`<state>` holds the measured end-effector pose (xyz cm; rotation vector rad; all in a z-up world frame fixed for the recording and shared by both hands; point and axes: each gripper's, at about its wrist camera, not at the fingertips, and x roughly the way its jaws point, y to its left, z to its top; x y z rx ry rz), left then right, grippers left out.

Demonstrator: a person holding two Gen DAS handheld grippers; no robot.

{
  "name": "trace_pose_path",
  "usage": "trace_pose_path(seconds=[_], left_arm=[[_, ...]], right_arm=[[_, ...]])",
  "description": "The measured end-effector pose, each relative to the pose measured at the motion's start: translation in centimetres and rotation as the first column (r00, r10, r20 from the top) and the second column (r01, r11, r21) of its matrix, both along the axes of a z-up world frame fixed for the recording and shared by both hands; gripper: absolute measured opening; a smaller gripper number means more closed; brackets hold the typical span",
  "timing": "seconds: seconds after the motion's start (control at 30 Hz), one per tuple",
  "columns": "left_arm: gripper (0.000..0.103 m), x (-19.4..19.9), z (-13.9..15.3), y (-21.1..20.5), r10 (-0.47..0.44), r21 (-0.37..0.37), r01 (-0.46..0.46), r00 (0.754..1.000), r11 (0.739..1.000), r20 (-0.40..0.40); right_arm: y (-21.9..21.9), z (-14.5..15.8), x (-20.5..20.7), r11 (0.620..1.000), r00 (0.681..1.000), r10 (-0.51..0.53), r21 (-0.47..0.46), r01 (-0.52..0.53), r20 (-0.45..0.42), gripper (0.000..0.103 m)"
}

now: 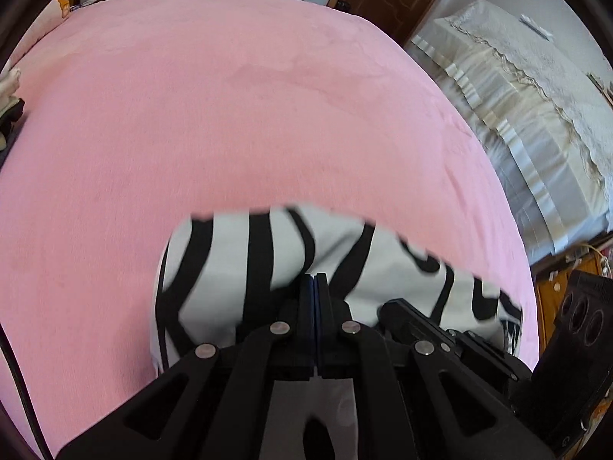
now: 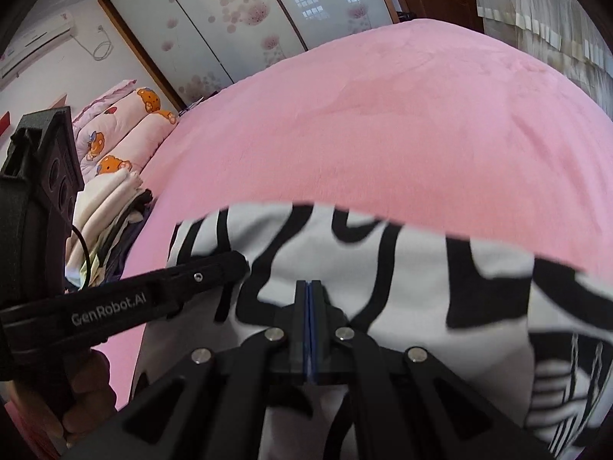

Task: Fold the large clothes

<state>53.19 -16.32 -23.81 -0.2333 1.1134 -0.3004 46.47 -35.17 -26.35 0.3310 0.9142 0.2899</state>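
White cloth with black stripes, a large garment (image 1: 268, 260), is pinched in my closed left hand-held gripper (image 1: 315, 280) and closed right hand-held gripper (image 2: 308, 285), above the pink bed (image 1: 230, 115).

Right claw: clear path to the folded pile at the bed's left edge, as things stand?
Probably not. The right claw is shut on the black-and-white garment, and the left claw crosses between it and the folded pile.
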Motion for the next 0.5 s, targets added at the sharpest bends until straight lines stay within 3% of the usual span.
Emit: trace_pose_path(seconds=[0.23, 0.33, 0.5], left_arm=[[0.001, 0.8, -1.0, 0.6, 0.019, -0.005, -0.019, 1.0, 1.0, -0.009], [0.001, 0.7, -1.1, 1.4, 0.029, -0.037, -0.029, 1.0, 0.999, -0.013], [0.001, 0.3, -0.8, 2.8, 0.037, -0.024, -0.037, 0.999, 0.999, 0.013]], right_arm=[[-1.9, -1.0, 1.6, 0.994, 0.994, -0.104, -0.045, 0.103, -0.039, 0.0], [-4.8, -1.5, 0.3, 0.986, 0.985, -0.163, 0.028, 0.165, -0.055, 0.0], [-6.8, -1.4, -1.5, 0.972, 0.971, -0.231, -0.047, 0.228, -0.057, 0.0]])
